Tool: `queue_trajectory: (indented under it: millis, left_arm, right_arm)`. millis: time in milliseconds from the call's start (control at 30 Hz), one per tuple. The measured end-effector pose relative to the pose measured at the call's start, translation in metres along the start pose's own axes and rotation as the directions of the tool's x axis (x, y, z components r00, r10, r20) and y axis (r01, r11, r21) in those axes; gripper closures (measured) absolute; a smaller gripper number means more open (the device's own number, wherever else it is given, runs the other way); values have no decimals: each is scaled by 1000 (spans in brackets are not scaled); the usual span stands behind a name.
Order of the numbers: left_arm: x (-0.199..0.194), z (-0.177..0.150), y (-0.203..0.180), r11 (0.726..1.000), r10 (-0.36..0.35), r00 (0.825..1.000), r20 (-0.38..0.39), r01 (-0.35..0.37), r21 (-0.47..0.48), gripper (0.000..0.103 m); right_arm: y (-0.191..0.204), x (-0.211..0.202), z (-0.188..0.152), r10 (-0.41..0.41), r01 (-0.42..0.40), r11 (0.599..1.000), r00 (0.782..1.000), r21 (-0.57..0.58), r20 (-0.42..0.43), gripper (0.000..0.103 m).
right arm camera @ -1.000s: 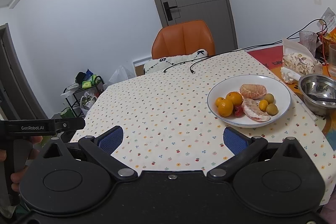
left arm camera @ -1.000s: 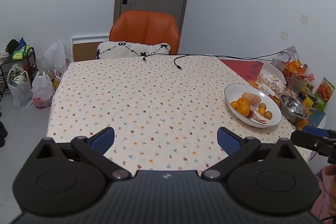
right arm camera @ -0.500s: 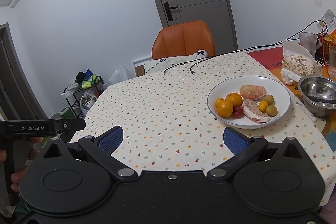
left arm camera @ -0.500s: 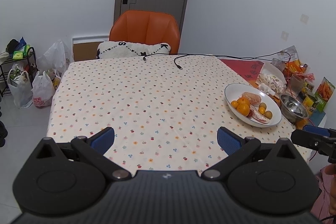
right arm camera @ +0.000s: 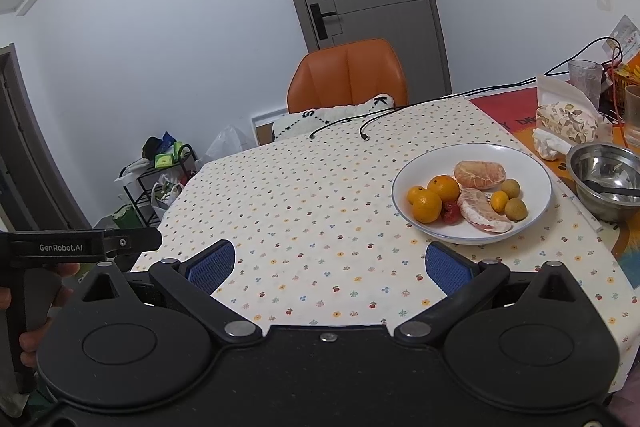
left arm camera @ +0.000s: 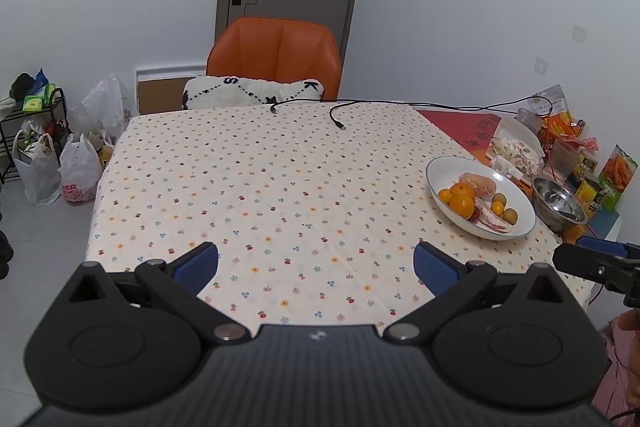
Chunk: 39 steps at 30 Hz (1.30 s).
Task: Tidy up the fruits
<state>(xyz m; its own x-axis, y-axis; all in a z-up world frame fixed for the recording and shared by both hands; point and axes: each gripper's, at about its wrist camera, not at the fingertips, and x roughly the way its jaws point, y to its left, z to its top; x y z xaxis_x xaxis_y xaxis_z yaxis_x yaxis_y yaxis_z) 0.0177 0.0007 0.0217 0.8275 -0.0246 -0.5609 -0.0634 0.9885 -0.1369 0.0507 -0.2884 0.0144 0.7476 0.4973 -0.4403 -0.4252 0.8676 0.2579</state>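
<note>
A white plate (left arm camera: 440, 169) (right arm camera: 536, 163) sits on the right side of the dotted tablecloth. It holds three oranges (right arm camera: 427, 205), peeled pomelo pieces (right arm camera: 479, 174), a small red fruit (right arm camera: 451, 213) and small yellow-green fruits (right arm camera: 515, 207). My left gripper (left arm camera: 316, 263) hovers open over the table's near edge, well left of the plate, nothing between its blue pads. My right gripper (right arm camera: 328, 265) is open too, in front of the plate and slightly left of it. Each gripper shows at the edge of the other's view.
A steel bowl (right arm camera: 606, 179) with a spoon stands right of the plate, among snack packets, cans and glasses (left arm camera: 576, 155). Two black cables (left arm camera: 340, 115) lie at the far table edge. An orange chair (left arm camera: 276, 55) with a cushion stands behind; bags and a rack (left arm camera: 44, 147) are on the floor, left.
Nearly nothing: in the right wrist view the plate has drifted very slightly down, so that gripper has shifted a little. Both grippers stay open.
</note>
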Motion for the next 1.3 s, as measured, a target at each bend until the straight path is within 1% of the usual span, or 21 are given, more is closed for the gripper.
queue_trajectory:
  millis: [1300]
  left_arm:
    - [1, -3, -1, 1000, -5, 1000, 5, 5, 5, 0]
  right_arm:
    - [-2, 0, 1, -10, 10, 1000, 1000, 5, -1, 0]
